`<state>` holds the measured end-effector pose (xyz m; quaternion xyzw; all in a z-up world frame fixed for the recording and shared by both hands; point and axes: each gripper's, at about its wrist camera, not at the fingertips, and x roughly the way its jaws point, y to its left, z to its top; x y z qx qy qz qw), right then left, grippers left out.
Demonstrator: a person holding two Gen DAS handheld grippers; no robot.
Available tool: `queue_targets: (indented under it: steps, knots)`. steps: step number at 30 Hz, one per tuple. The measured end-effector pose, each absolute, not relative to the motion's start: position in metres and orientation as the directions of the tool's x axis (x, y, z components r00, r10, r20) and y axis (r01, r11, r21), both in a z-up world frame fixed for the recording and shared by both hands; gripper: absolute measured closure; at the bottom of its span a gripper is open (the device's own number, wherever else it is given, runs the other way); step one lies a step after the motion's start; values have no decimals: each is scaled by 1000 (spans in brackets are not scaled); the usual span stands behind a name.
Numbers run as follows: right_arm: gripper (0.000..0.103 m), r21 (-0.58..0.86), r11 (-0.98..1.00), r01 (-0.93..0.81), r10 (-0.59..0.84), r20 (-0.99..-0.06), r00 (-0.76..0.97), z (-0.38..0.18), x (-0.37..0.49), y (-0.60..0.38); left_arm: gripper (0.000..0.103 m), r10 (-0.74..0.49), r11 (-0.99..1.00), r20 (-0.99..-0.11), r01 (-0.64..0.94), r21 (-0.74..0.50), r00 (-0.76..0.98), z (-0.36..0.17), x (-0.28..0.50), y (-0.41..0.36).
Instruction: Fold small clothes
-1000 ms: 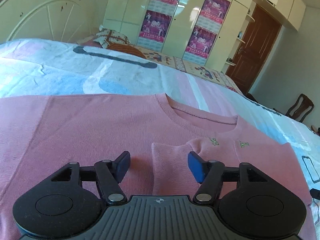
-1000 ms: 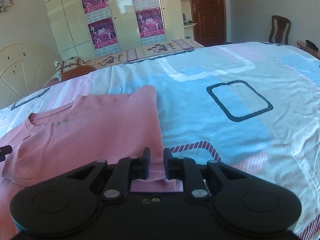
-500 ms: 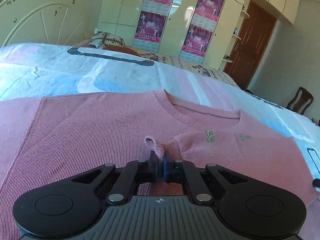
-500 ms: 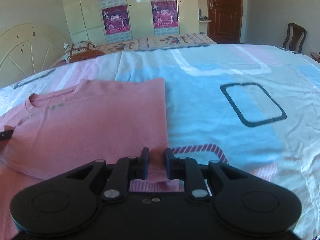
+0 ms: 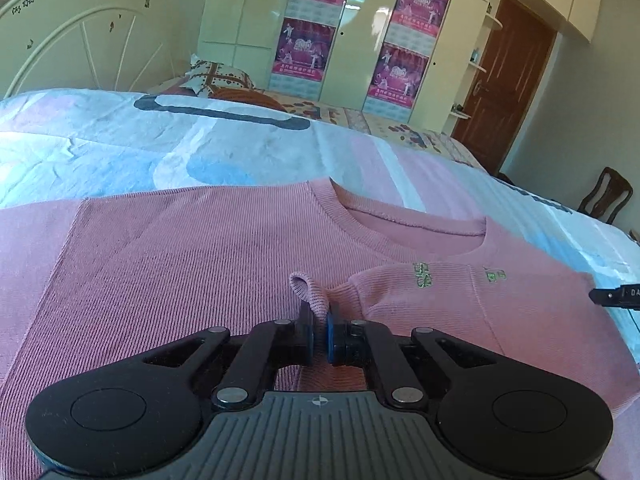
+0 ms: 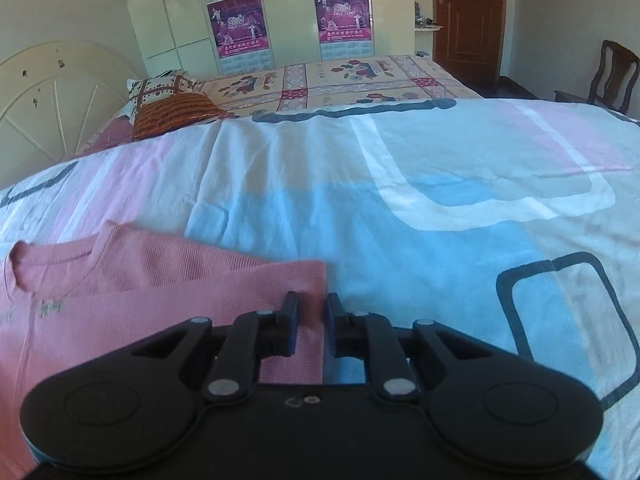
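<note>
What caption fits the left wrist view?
Left gripper shut on a pinched sleeve cuff of the pink sweater laid on the patterned bedspread.

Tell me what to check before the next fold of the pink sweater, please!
1. Left gripper pinching the sleeve cuff: ok.
2. Right gripper gripping the pink sweater edge: ok, fabric sits between its jaws.
3. Sweater body flat, collar showing: ok.
4. Bedspread beside the sweater free of things: ok.
5. Sweater's lower hem straight: cannot tell, hidden.
</note>
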<state>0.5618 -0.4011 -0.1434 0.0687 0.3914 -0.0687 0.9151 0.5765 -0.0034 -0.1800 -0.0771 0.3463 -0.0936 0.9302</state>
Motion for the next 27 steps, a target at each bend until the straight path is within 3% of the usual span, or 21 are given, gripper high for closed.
queue_targets:
  steps: [1,2,3,5,7,10,14,16,19,21,23,27]
  knots:
    - [89,58,983,176,-79,-729,680,-142,552,-398,84,-195,979,-632,107,-175,750,-177,574,-5]
    - [88,37,983,181,-98,-728,679,-138,539,-394,53,-117,992,-632,66,-104,766,-172,570,-8]
    - [88,27,983,181,-108,-713,693,-132,522,-391,31,-33,999,-603,27,-20,797,-163,559,-12]
    - [88,61,986,156,-72,-685,725,-122,487,-380,31,-77,997,-522,77,-23,849,-150,534,-16]
    - [87,66,992,105,-33,-672,740,-117,458,-358,31,-169,985,-530,153,-75,831,-145,519,-35]
    - [89,71,996,55,10,-694,720,-129,440,-330,31,-260,959,-543,280,-48,798,-149,507,-79]
    - [89,9,995,103,-67,-704,707,-136,419,-339,33,-246,956,-665,289,-47,705,-173,515,-80]
    - [91,17,992,126,-75,-720,690,-132,411,-353,33,-234,956,-638,292,-16,733,-167,503,-73]
    - [83,29,987,157,-100,-659,746,-115,405,-359,33,-235,962,-586,272,-26,776,-157,488,-70]
    - [81,68,986,151,-73,-639,766,-115,411,-357,33,-243,961,-607,273,-45,756,-162,490,-74]
    - [86,29,989,142,-79,-710,699,-134,426,-351,33,-212,969,-650,241,-46,729,-172,496,-72]
    - [85,-11,989,151,-116,-689,715,-126,424,-342,33,-209,976,-613,202,-81,762,-157,492,-55]
